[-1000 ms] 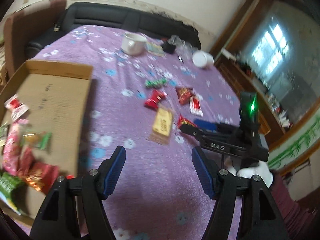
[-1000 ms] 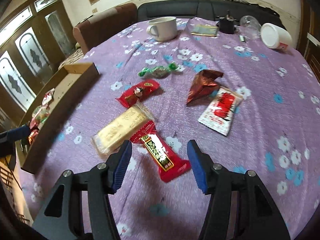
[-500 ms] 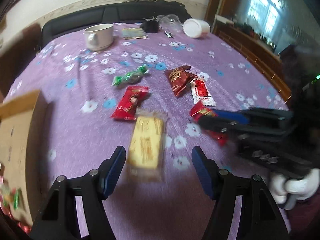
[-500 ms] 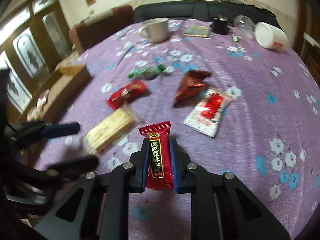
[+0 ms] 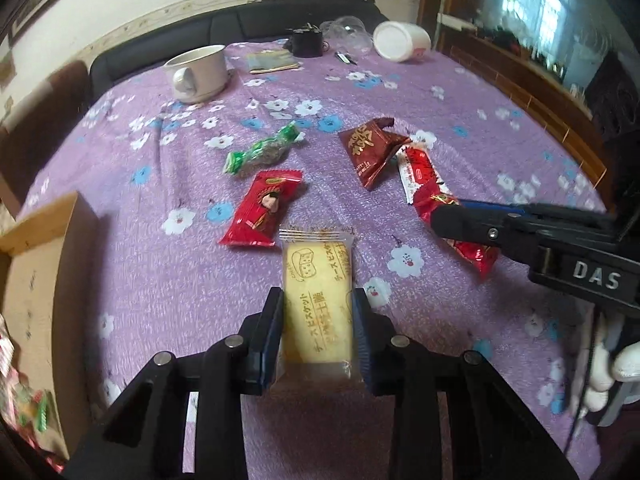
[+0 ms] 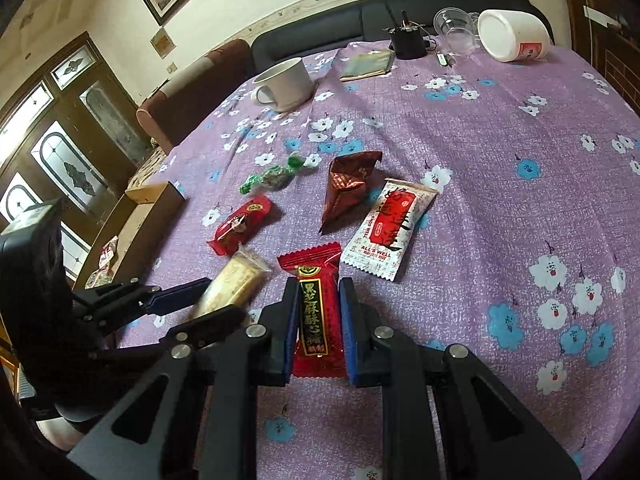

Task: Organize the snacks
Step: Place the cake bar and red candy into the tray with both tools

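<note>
Two snacks held: left gripper (image 5: 318, 330) pinches yellow biscuit packet (image 5: 318, 300); right gripper (image 6: 319, 326) pinches red sesame candy (image 6: 317, 312).

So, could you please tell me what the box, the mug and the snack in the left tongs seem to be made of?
Box: plain brown cardboard, matte, with a raw edge.
Mug: probably glazed ceramic; white, thick-walled, slightly shiny.
Snack in the left tongs: clear glossy plastic wrapper with crimped ends, and a pale yellow biscuit inside.
</note>
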Demonstrator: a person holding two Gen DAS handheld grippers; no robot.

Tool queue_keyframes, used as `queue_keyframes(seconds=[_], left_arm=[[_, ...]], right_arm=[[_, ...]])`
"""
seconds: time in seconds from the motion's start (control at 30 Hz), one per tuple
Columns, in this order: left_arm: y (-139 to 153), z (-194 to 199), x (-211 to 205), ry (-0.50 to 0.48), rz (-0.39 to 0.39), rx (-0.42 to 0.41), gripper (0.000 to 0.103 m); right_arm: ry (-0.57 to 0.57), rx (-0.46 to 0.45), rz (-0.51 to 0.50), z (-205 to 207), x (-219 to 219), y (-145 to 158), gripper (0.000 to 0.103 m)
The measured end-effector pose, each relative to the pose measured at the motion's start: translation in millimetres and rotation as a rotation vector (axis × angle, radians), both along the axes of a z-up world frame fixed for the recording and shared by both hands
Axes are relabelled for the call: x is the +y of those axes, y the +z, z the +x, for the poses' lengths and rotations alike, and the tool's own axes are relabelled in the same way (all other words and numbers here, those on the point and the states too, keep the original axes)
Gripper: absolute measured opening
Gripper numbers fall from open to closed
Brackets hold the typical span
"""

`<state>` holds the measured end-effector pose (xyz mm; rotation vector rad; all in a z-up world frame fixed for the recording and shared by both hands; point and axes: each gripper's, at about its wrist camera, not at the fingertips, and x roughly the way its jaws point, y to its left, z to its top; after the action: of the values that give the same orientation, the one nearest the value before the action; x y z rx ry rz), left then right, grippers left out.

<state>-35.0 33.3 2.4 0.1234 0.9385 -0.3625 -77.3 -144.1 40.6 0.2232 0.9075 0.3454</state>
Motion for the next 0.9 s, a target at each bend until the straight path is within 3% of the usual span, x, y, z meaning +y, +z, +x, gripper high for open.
queue_keyframes(seconds=[0.23,0.37,0.7,0.9], left_arm=[[38.1,-42.9,51.4,0.094,-0.190,-0.057,0.033],[57.6,-77.1,109.8,0.225,-0.311,-0.101,0.033],[50.6,-116.6,203.8,0.455,-0.321,-0.096,0.033],[35.8,-124.3,228.8,0.501,-0.355,-0.074,0.033]], right_arm=[[0.012,-0.020,0.050,-2.3,-1.8,1.2,0.021],[0.022,-0.017,0.064,-3.6,2.6,-1.9,0.021],[0.081,-0.029,0.089,-18.1,38.7,8.3,0.021],[0.215,-0.022,0.115,-29.8,107.5,28.9,0.021]])
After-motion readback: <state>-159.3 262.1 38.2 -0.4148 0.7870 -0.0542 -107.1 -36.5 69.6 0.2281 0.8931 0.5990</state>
